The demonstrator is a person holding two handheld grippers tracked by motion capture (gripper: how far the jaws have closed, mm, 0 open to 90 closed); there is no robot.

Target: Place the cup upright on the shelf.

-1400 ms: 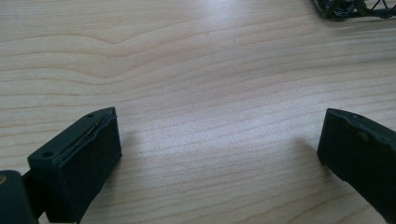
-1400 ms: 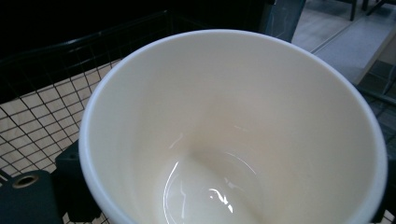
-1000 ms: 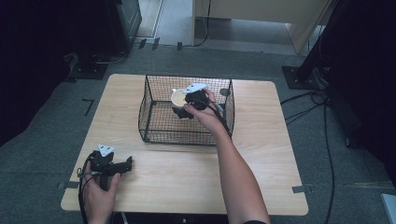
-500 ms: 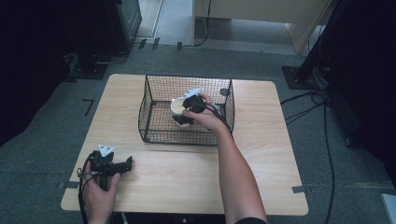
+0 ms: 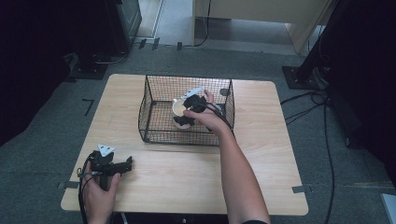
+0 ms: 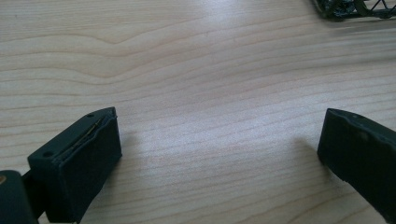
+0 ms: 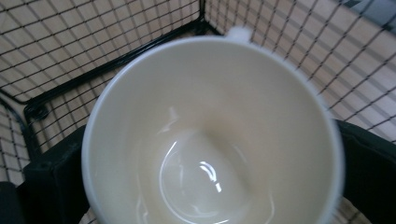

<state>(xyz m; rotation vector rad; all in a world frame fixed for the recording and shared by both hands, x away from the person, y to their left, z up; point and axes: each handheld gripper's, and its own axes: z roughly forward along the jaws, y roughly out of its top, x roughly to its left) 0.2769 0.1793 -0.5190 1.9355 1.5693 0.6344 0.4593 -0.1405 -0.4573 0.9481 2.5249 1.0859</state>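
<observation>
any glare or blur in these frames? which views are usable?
High view: sharp on the table, surroundings very dark. Left gripper view: soft sheen on the wood, left claw jaws slightly blurred. Right gripper view: cup too close, rim soft, small highlights inside; basket mesh sharper.

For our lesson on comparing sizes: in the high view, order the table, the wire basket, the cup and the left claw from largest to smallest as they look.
1. table
2. wire basket
3. and 4. left claw and cup: they look about alike, and the cup is partly hidden, so unranked.
</observation>
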